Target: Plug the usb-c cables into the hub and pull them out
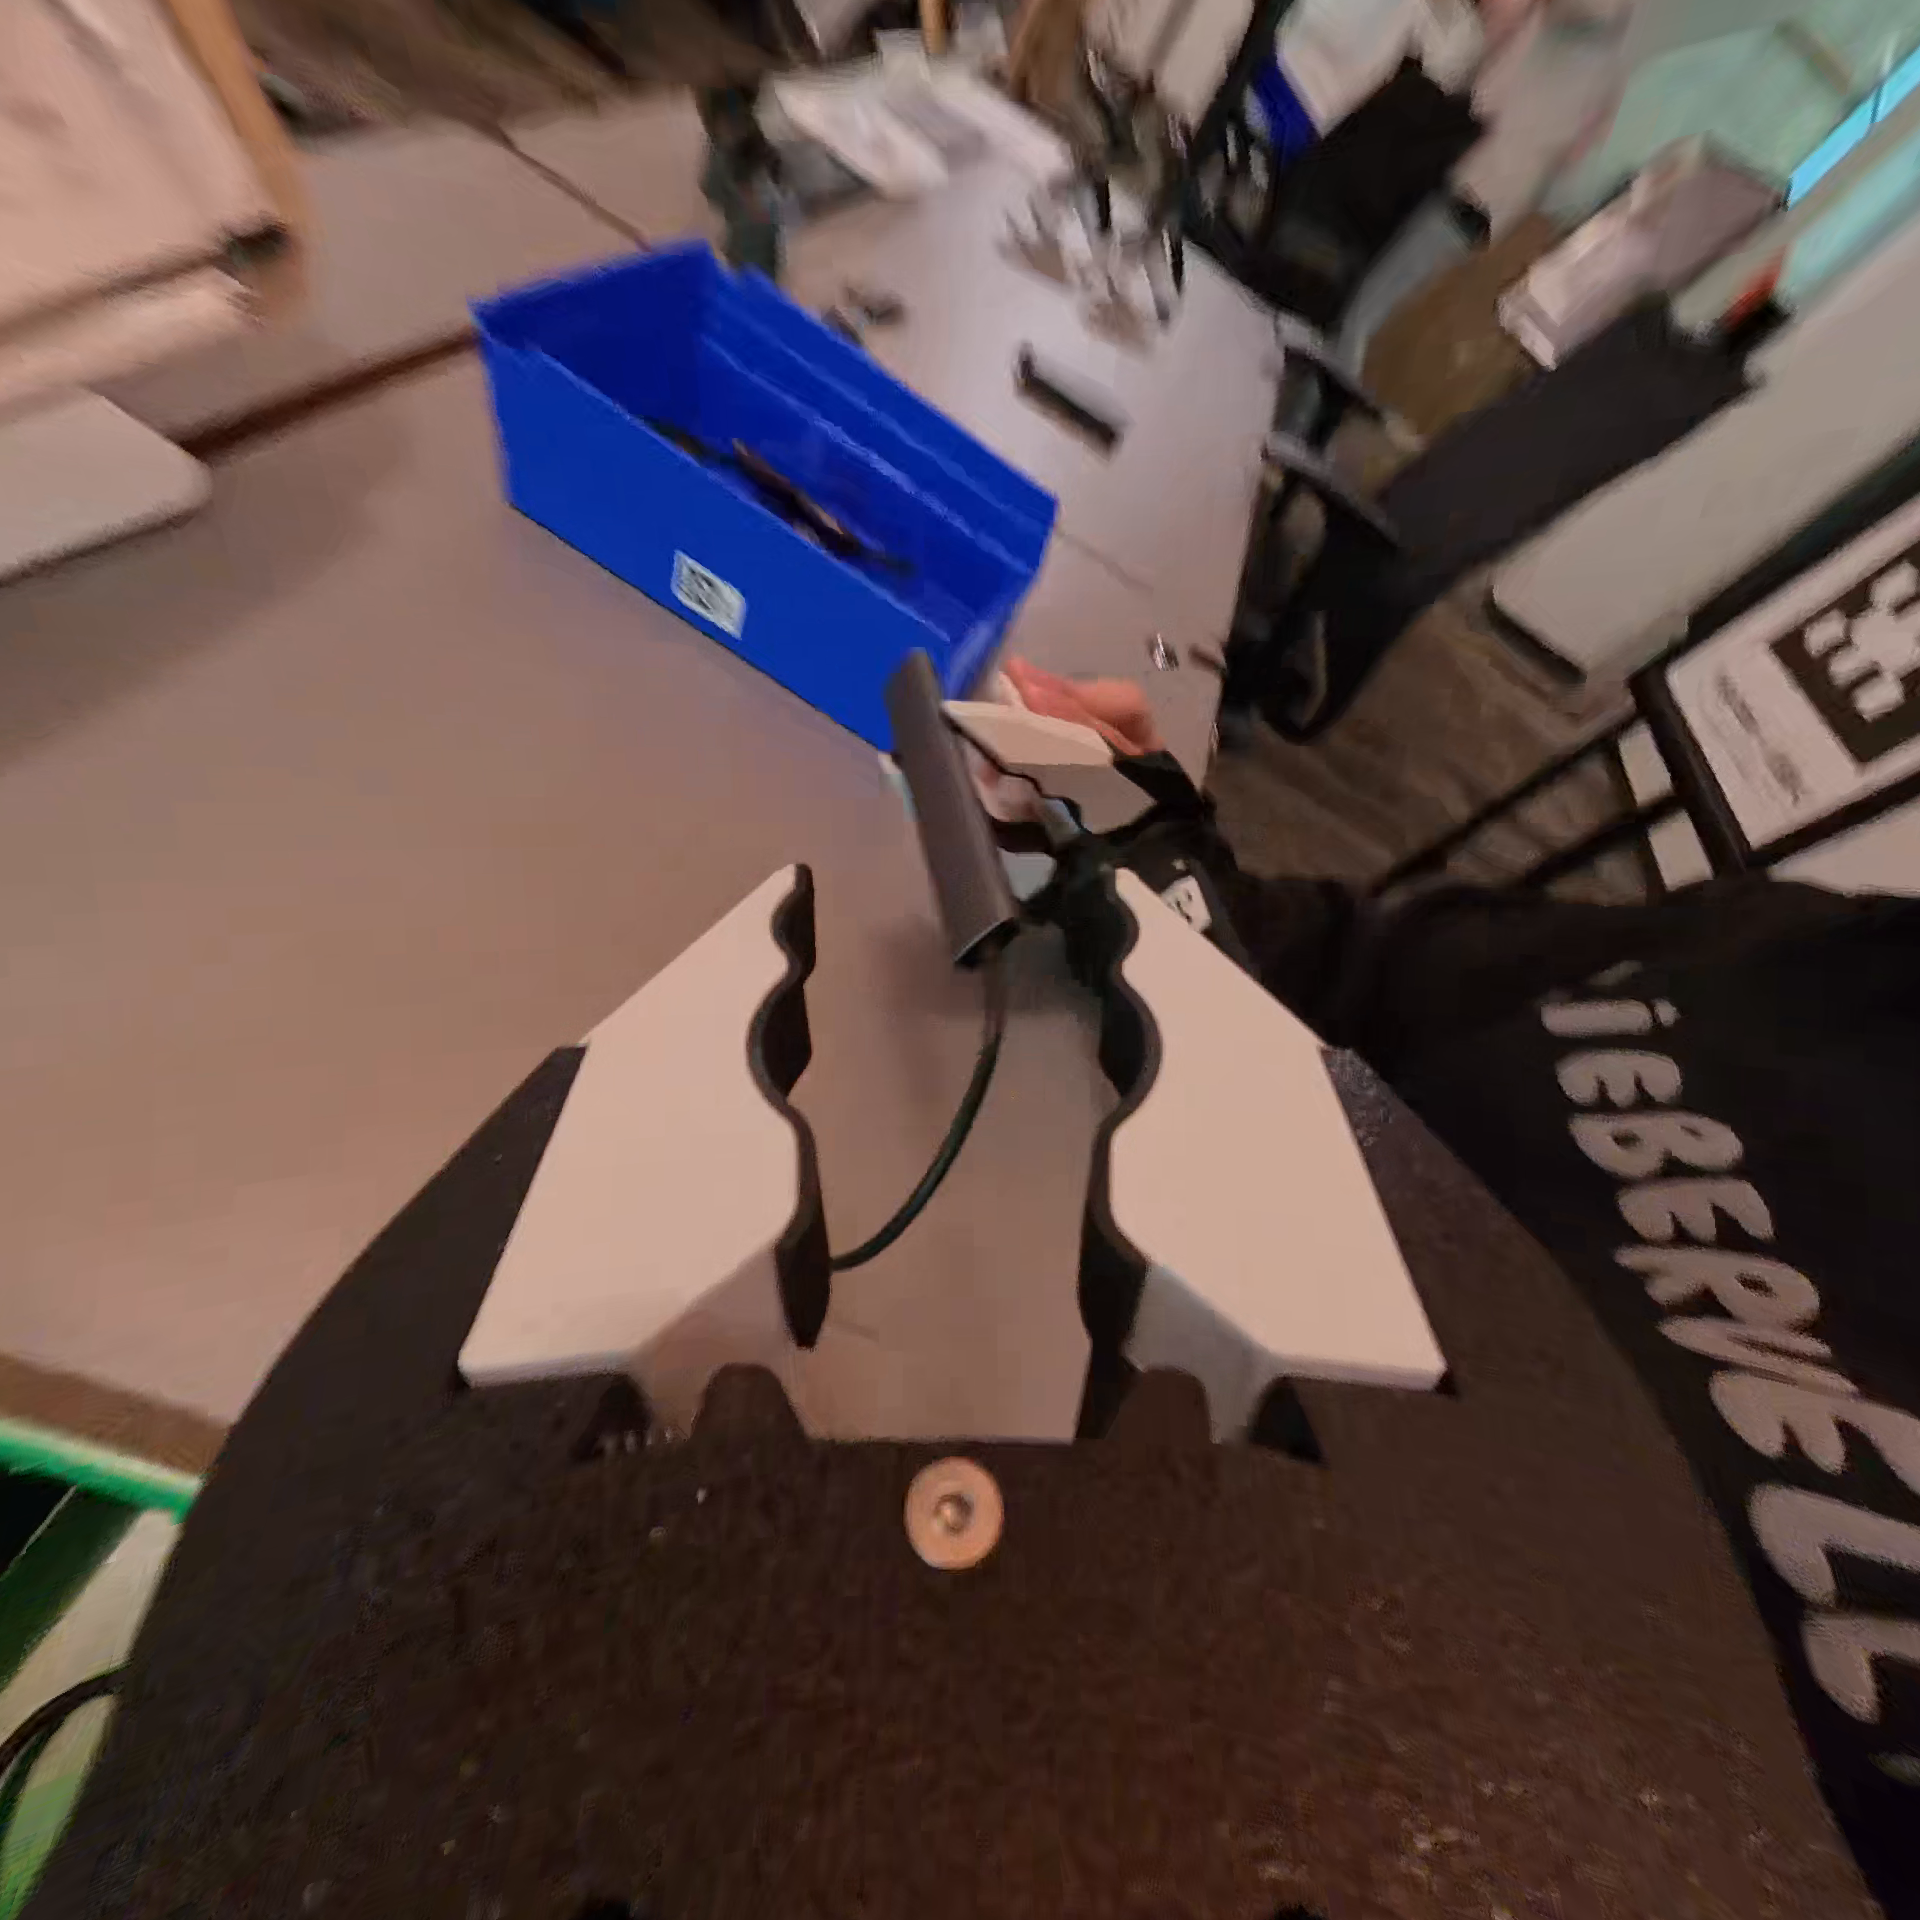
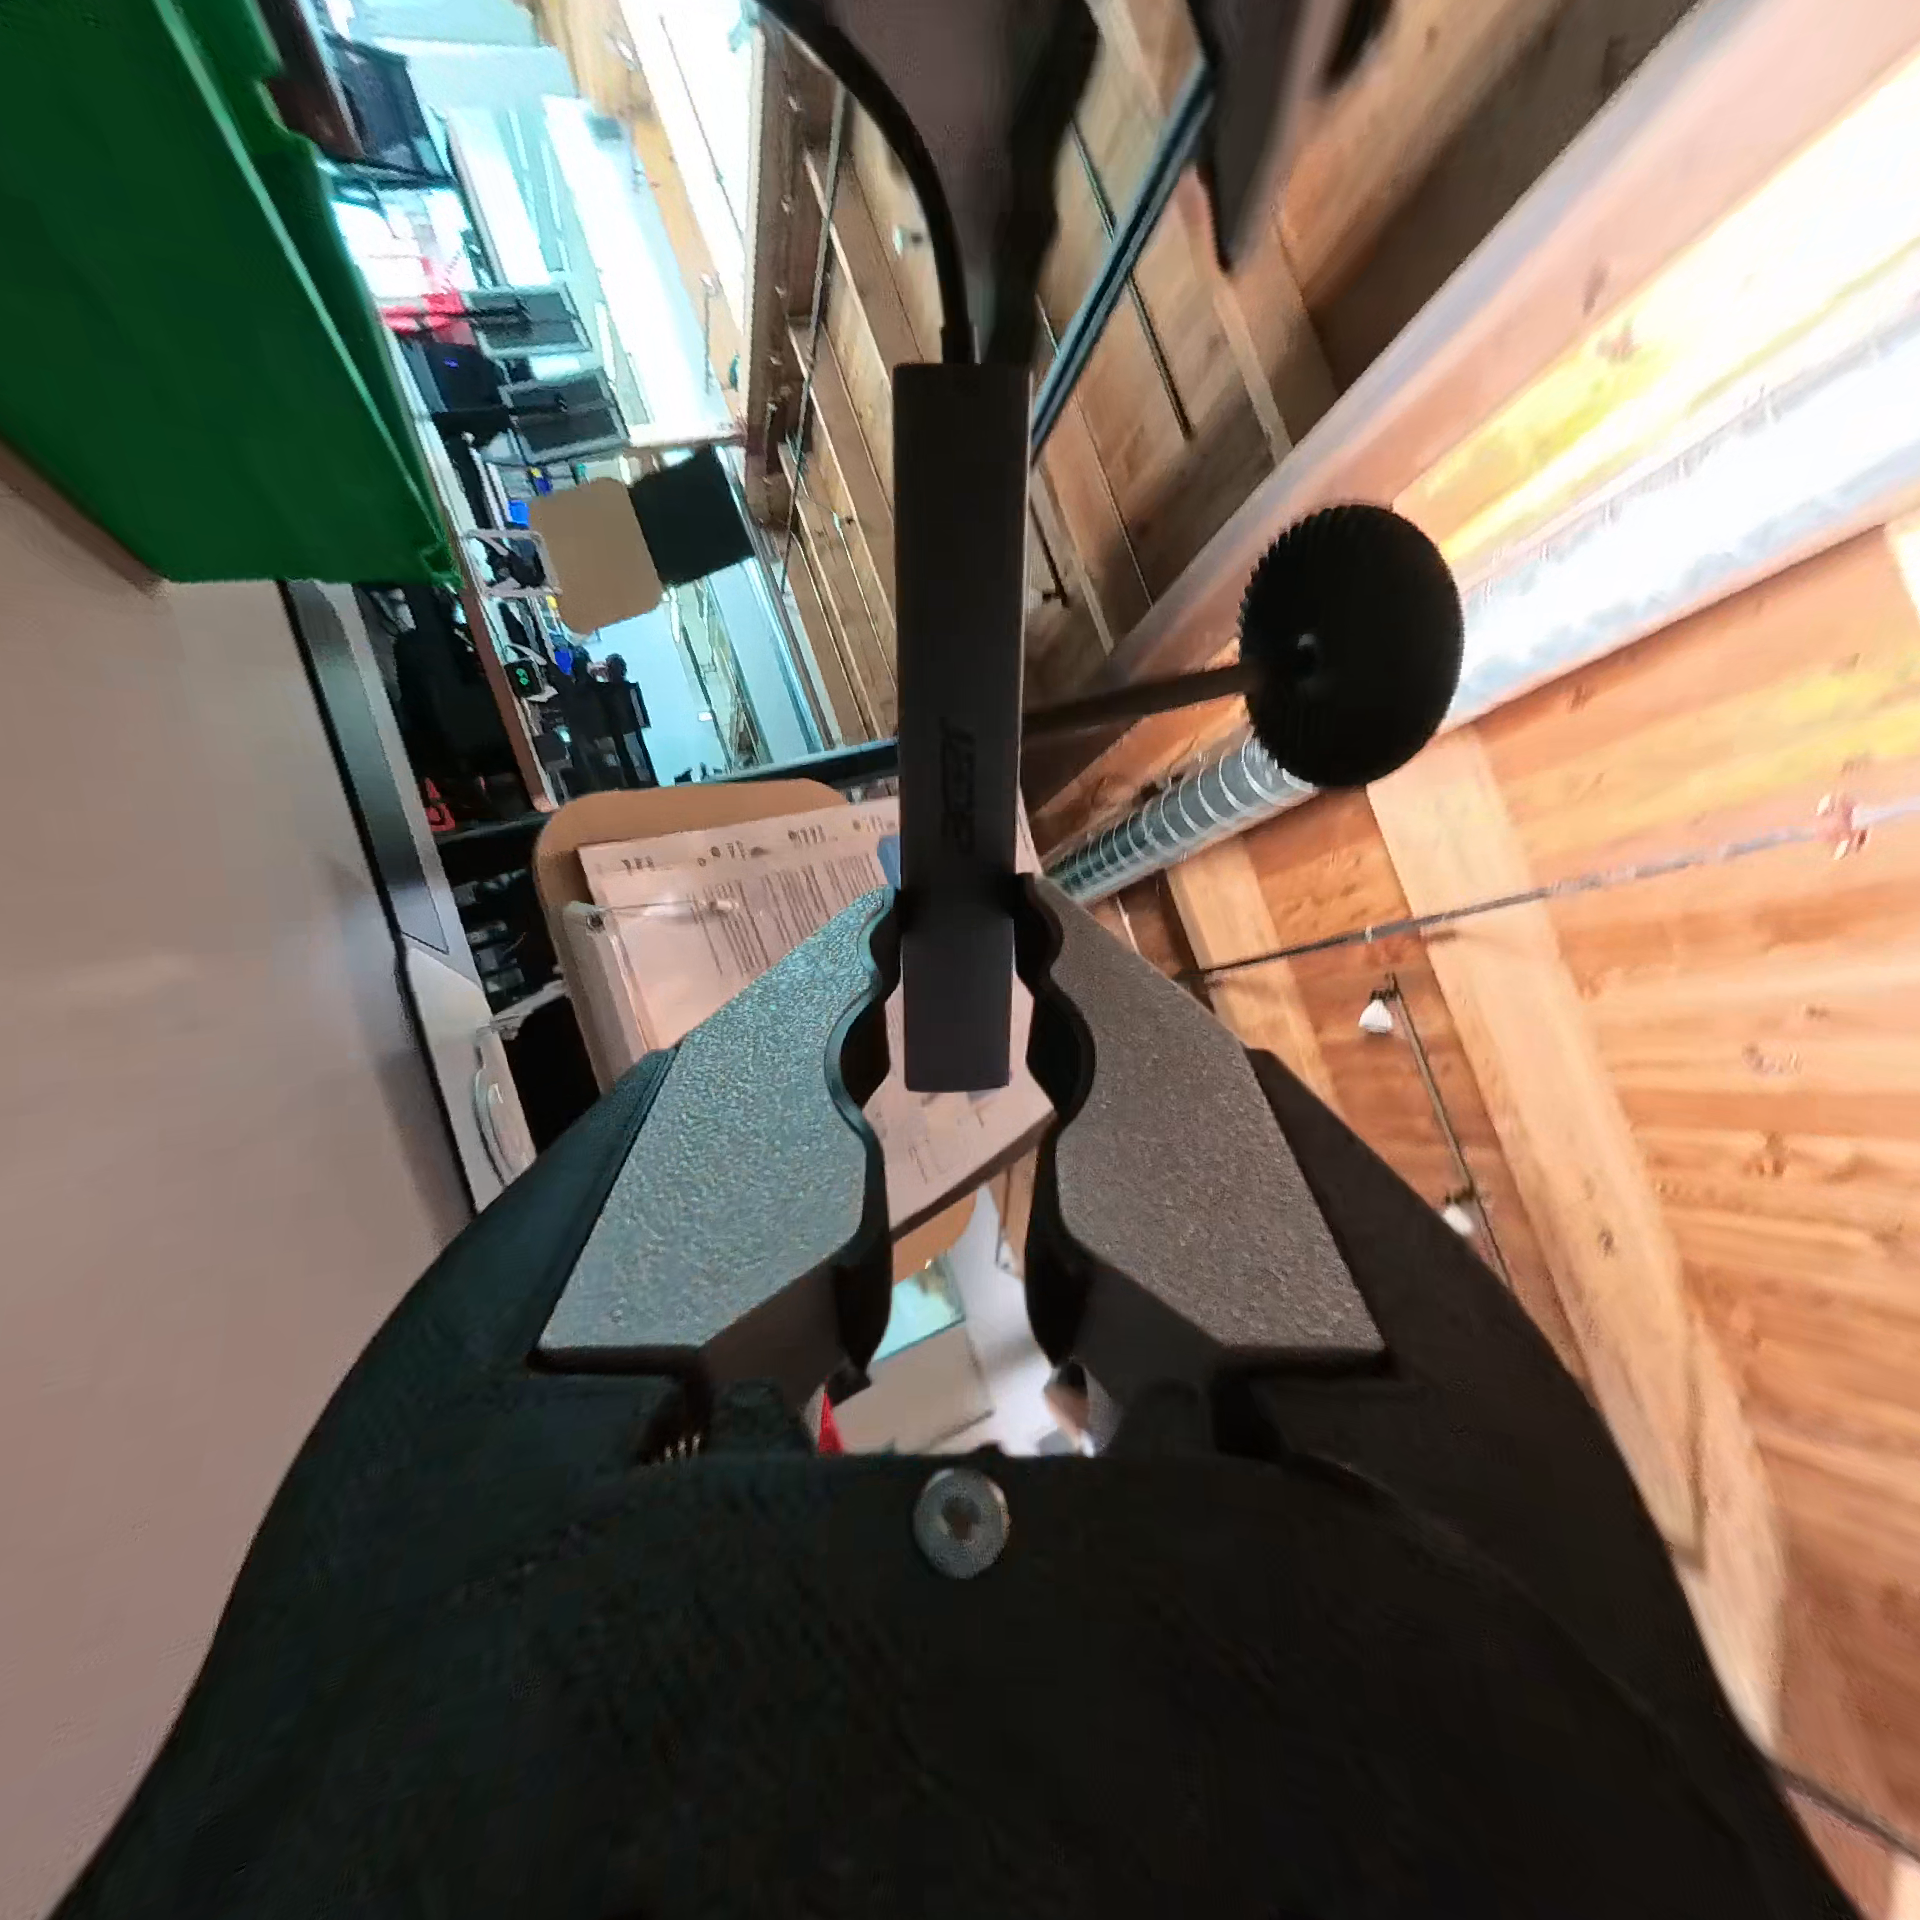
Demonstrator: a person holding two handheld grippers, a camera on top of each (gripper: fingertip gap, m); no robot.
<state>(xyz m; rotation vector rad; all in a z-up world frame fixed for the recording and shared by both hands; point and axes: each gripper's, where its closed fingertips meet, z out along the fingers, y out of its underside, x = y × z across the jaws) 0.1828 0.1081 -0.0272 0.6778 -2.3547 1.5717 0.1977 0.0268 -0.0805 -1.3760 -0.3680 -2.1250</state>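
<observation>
The right gripper (image 2: 958,914) with grey textured fingers clamps the slim dark grey rectangular hub (image 2: 961,665) near its end, holding it above the beige table (image 1: 312,883). A thin black cable (image 1: 935,1164) hangs from the hub's other end. The left gripper (image 1: 961,925) with white fingers stands wide and empty just beside it. A blue plastic bin (image 1: 623,468) sits further back on the table.

matt dark grey hub (image 2: 961,727); glossy blue plastic bin (image 1: 748,488) at upper centre; rough speckled gripper fingers (image 2: 727,1122); wood plank wall (image 2: 1662,1039) at right.
</observation>
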